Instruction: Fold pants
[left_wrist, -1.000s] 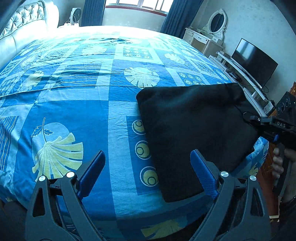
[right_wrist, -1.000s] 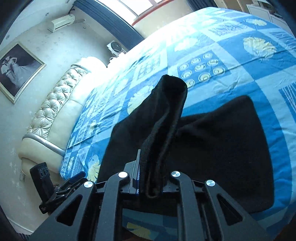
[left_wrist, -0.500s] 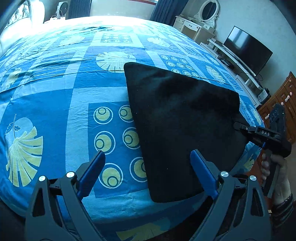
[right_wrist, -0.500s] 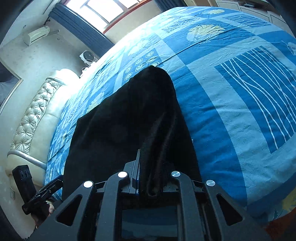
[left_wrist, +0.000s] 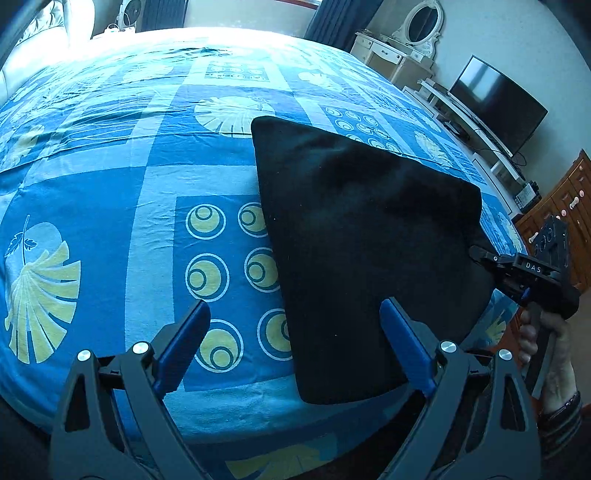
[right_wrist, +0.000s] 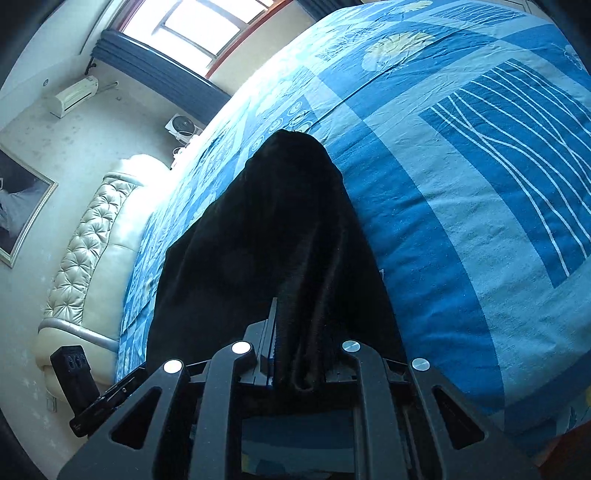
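The black pants (left_wrist: 362, 243) lie folded into a broad flat shape on the blue patterned bed (left_wrist: 122, 206). My left gripper (left_wrist: 295, 332) is open and empty, hovering over the bed's near edge beside the pants' near left corner. My right gripper (left_wrist: 480, 254) is shut on the pants' right edge. In the right wrist view the black cloth (right_wrist: 273, 236) is pinched between the jaws of my right gripper (right_wrist: 295, 373) and rises in a ridge away from it. The left gripper (right_wrist: 96, 402) shows at the lower left.
A tufted cream headboard (right_wrist: 88, 240) stands at the bed's far end. A TV (left_wrist: 495, 103) on a low stand, a white dresser with mirror (left_wrist: 402, 48) and a wooden cabinet (left_wrist: 561, 206) line the right wall. The bed's near edge (left_wrist: 258, 421) drops off below my left gripper.
The right gripper has carried the pants' edge over and down, so the cloth lies flatter. The left view has shifted little since half a second ago.
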